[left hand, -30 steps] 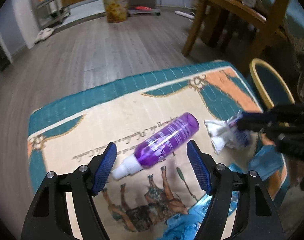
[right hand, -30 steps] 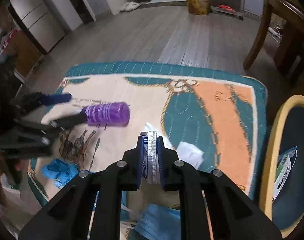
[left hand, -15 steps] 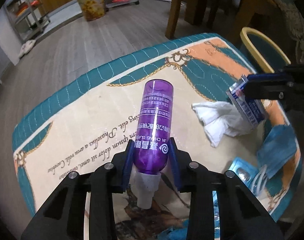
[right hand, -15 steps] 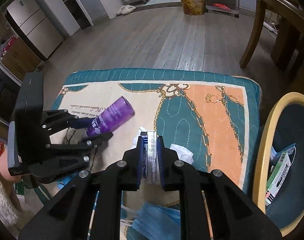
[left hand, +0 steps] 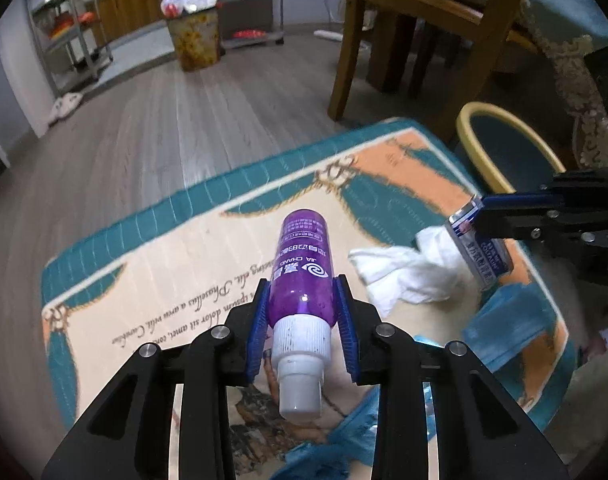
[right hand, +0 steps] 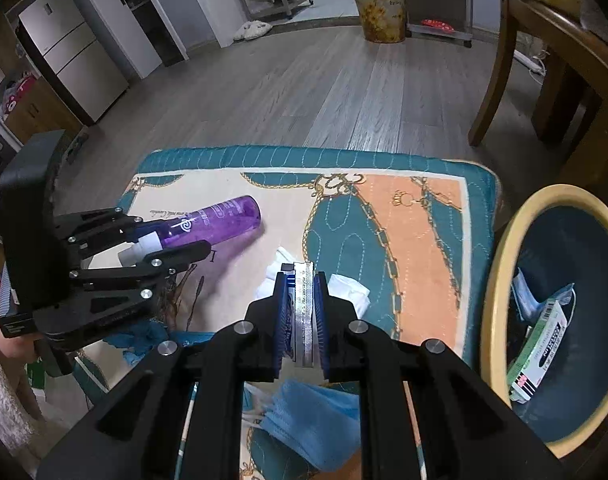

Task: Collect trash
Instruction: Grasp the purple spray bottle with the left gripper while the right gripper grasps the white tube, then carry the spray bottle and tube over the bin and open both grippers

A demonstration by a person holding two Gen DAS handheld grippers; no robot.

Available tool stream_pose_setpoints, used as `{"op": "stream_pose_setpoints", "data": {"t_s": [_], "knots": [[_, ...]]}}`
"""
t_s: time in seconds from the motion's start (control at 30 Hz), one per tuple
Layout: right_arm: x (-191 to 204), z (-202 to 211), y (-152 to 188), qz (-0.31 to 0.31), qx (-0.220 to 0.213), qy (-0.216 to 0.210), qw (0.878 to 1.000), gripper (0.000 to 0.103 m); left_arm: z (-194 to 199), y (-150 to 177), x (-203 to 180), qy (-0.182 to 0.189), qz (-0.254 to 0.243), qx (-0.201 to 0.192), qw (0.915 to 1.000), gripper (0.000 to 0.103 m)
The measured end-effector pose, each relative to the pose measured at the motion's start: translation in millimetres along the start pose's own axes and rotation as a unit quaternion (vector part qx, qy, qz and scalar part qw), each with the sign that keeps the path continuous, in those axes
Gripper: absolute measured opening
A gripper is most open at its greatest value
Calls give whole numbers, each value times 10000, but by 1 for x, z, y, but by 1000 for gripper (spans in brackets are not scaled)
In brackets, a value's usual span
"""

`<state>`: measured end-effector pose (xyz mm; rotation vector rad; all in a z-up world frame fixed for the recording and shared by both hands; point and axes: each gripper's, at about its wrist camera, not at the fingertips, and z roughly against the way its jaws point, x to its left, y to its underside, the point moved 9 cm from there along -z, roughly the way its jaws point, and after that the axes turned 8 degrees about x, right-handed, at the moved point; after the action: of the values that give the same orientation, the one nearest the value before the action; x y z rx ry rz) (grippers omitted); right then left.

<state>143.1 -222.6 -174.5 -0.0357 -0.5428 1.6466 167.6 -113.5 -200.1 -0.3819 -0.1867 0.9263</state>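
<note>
Item 1: purple bottle (left hand: 304, 264), clamped near its cap by the left gripper (left hand: 303, 312) fingers, raised over the mat (left hand: 163, 280).
Item 2: flat packet (right hand: 302, 312), pinched in the right gripper (right hand: 301, 312).
Destination: bin (right hand: 500, 280), right of mat.
Handling: carry level, clear the rim, release inside.

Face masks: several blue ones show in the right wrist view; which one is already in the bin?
The face mask lying inside the yellow-rimmed bin, beside a green-and-white box. The other mask lies on the mat below the right gripper.
</note>
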Motion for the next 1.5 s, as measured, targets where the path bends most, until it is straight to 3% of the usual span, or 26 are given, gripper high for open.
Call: {"op": "stream_pose_setpoints", "data": {"t_s": [0.4,0.73,1.1,1.43,1.5], "knots": [[-37,57,2,-285,-522,114,9982,13,53,-37,-48,28,-319,-692,9971,33],[-127,131,7,-880,-1047,750,9878,11,63,-76,-125,427,-658,-969,9922,33],[-212,146,34,-1372,-944,1331,9770,11,32,-105,-231,910,-1212,-932,9840,34],[-243,136,60,-1413,-641,1439,9774,11,-8,-113,-268,917,-1275,-656,9854,34],[-248,138,61,-1441,-656,1527,9755,13,-12,-113,-269,807,-1238,-643,9869,39]]}}
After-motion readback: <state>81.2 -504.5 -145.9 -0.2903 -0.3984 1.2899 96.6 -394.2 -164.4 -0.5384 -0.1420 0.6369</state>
